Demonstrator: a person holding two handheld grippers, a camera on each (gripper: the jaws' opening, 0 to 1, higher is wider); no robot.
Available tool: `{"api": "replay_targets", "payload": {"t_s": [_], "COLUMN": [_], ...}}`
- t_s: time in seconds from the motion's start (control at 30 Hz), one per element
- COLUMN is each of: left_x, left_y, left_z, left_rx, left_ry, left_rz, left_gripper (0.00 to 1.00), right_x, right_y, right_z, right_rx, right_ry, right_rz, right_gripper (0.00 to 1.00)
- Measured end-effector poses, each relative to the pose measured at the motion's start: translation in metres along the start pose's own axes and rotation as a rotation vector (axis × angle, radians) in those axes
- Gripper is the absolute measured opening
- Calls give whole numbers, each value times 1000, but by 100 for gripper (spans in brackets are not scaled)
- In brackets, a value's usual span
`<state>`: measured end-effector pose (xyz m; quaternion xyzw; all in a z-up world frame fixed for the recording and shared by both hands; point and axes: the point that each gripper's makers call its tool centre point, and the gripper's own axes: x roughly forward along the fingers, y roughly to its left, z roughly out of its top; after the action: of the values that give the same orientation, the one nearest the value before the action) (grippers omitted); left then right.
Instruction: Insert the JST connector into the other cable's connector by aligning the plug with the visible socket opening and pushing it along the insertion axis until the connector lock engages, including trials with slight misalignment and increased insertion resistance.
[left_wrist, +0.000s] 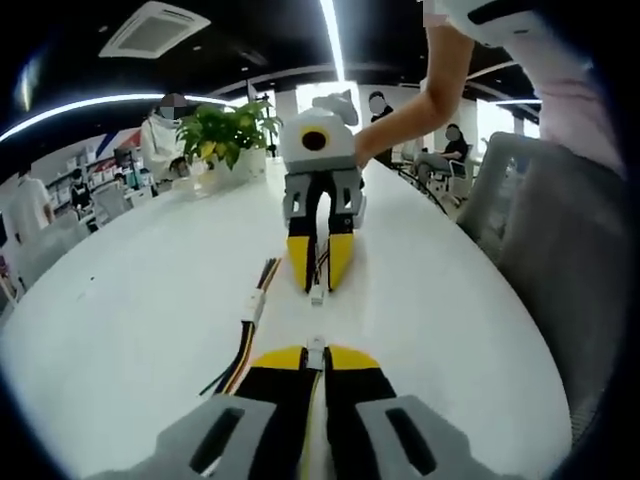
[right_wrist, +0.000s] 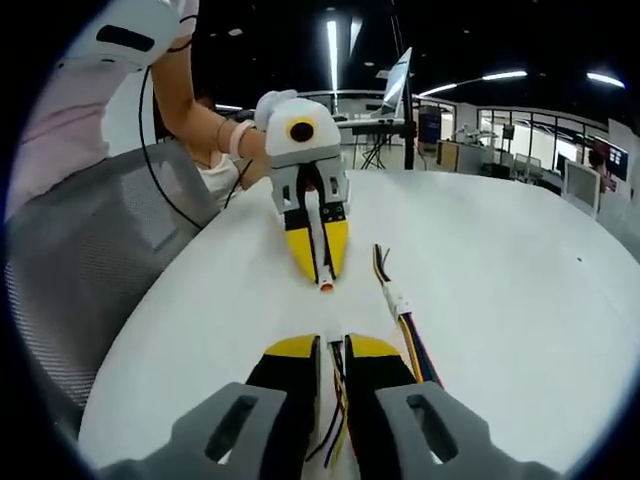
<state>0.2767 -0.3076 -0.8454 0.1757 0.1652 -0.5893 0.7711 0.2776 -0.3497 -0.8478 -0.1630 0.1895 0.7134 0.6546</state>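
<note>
In the left gripper view my left gripper (left_wrist: 316, 357) is shut on a small white JST connector (left_wrist: 316, 347) that pokes out past its yellow tips. Facing it, my right gripper (left_wrist: 318, 268) is shut on the other cable, whose white connector (left_wrist: 317, 295) hangs at its tips. A short gap of bare table separates the two connectors, which are roughly in line. In the right gripper view my right gripper (right_wrist: 332, 350) pinches coloured wires (right_wrist: 336, 425), and the left gripper (right_wrist: 322, 258) opposite shows its connector (right_wrist: 326, 285), reddish at the tip.
A spare cable with a white connector (left_wrist: 254, 302) lies on the white round table (left_wrist: 150, 300), also visible as the spare cable (right_wrist: 397, 298). A potted plant (left_wrist: 228, 135) stands at the far edge. A grey mesh chair (right_wrist: 90, 270) is beside the table. People sit beyond.
</note>
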Motion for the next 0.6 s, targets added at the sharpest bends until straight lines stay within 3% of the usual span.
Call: {"api": "replay_targets", "payload": {"t_s": [0.37,0.6], "left_x": [4,2], "left_y": [3,6], "left_z": [3,2], "left_rx": [-125,-174], "left_ry": [-26,17], "left_rz": [-14,-30], "left_gripper": [0,0], "right_x": [0,0], "right_y": [-4,-4], "right_z": [1,7], "right_rx": [30,4], "right_ry": [-10,10], "right_rz": [2,16], "right_gripper": [4,4]}}
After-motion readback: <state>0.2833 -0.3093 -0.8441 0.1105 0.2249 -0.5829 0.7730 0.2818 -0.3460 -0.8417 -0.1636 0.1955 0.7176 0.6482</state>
